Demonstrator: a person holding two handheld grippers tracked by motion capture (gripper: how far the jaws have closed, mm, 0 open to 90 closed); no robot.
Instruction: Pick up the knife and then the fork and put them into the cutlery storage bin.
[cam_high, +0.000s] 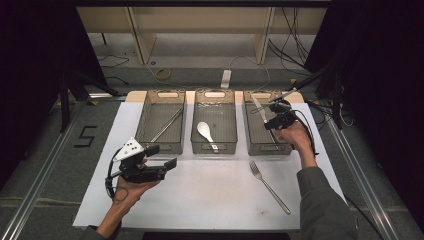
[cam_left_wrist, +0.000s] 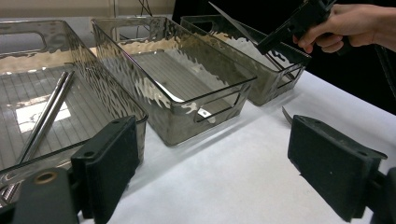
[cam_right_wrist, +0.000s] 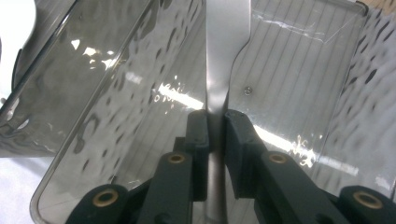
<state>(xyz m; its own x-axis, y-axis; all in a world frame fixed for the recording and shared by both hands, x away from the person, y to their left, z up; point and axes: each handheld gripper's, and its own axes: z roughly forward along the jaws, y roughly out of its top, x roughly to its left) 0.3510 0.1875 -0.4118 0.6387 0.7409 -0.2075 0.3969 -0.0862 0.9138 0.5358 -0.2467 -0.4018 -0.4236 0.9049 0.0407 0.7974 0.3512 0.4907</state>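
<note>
My right gripper (cam_high: 273, 119) is shut on a metal table knife (cam_high: 258, 107) and holds it over the right-hand clear grey bin (cam_high: 248, 136). In the right gripper view the pads (cam_right_wrist: 198, 133) clamp the knife's handle (cam_right_wrist: 226, 37), blade pointing away over the bin floor (cam_right_wrist: 289, 79). From the left gripper view the knife (cam_left_wrist: 233, 23) slants up out of the right gripper (cam_left_wrist: 280, 35). My left gripper (cam_high: 162, 156) hovers open with nothing between its jaws over the white sheet (cam_high: 210, 190), in front of the left bin (cam_high: 141, 120). A fork (cam_high: 267, 185) lies on the sheet.
Metal chopsticks (cam_high: 167, 125) lie in the left bin, and a white spoon (cam_high: 204, 130) in the middle bin (cam_high: 214, 148). The three bins stand side by side at the sheet's far edge. Cables and shelf legs lie beyond the table.
</note>
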